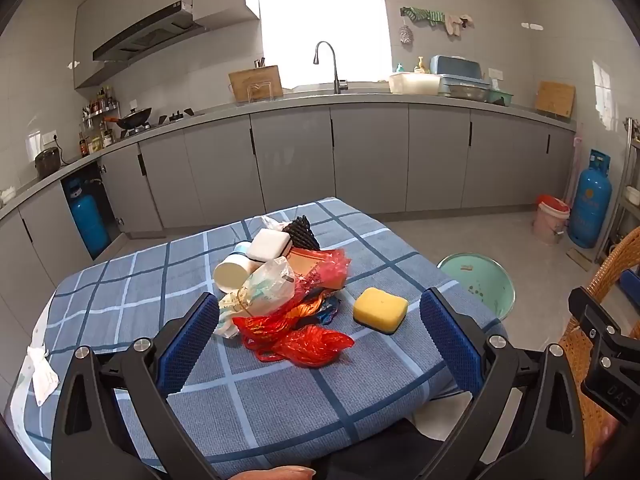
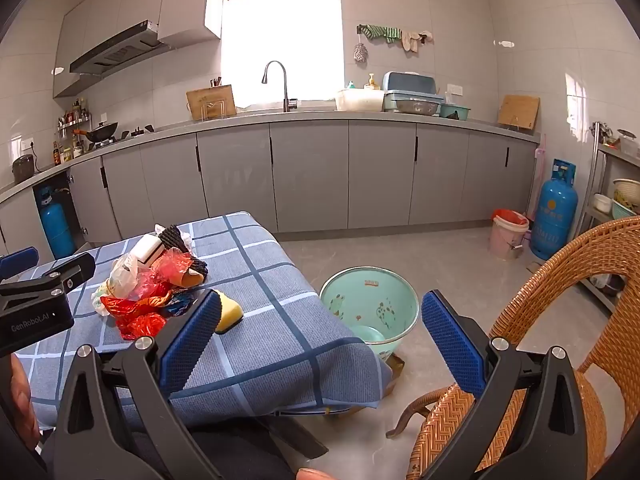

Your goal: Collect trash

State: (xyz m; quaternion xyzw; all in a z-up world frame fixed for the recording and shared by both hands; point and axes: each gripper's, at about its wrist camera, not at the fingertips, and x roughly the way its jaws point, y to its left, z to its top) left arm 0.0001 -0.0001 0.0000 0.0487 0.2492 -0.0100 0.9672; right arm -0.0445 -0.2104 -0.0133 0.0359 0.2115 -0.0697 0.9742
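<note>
A heap of trash (image 1: 280,292) lies on the blue checked tablecloth (image 1: 280,392): red plastic wrappers (image 1: 312,344), a clear crumpled bag (image 1: 268,288), a white jar (image 1: 232,270), a white sponge block (image 1: 269,245) and a black ridged piece (image 1: 302,232). A yellow sponge (image 1: 380,309) rests to the right of the heap. My left gripper (image 1: 320,316) hovers open above the near side of the heap, holding nothing. My right gripper (image 2: 320,314) stands open off the table's right edge, above the mint-green bin (image 2: 370,304) on the floor. The heap (image 2: 152,288) and yellow sponge (image 2: 229,313) show at its left.
A crumpled white tissue (image 1: 42,372) lies at the table's left edge. A wicker chair (image 2: 560,320) stands at the right. A pink bucket (image 2: 508,232) and a blue gas cylinder (image 2: 556,216) stand by the grey cabinets. The left gripper's body (image 2: 40,304) shows in the right wrist view.
</note>
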